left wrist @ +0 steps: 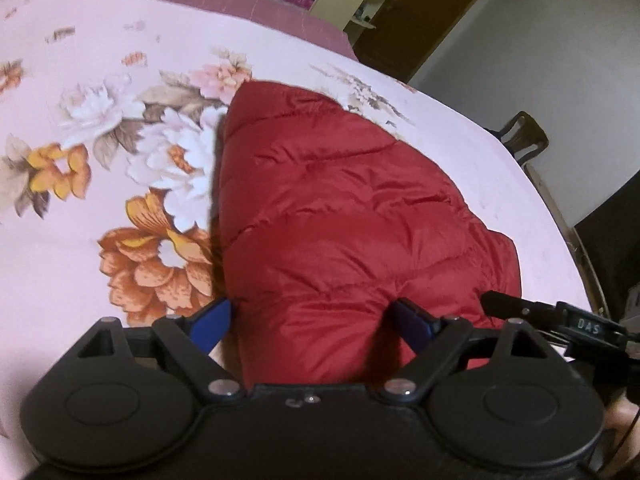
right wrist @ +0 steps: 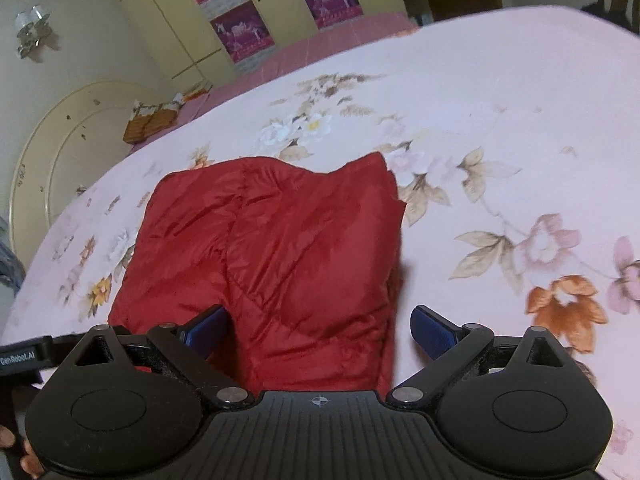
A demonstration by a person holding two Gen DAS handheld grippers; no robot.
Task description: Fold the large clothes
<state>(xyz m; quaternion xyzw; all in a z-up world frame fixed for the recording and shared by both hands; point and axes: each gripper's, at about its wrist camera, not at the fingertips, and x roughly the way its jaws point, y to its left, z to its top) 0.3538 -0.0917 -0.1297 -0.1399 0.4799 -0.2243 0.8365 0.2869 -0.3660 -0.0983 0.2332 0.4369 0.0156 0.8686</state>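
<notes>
A red quilted puffer jacket lies folded into a compact bundle on the floral bedspread. My left gripper stands open over the bundle's near end. Its left blue fingertip sits at the jacket's left edge and the other rests on the fabric, neither pinching it. In the right wrist view the same jacket fills the middle, and my right gripper is open wide at its near edge. One fingertip is over the red fabric and the other is past the jacket's right side, above the sheet.
The pink bedspread spreads wide around the jacket. A wardrobe with purple panels stands beyond the bed, a wooden chair at its far right side and a round board against the wall. The right gripper's black body shows beside the left one.
</notes>
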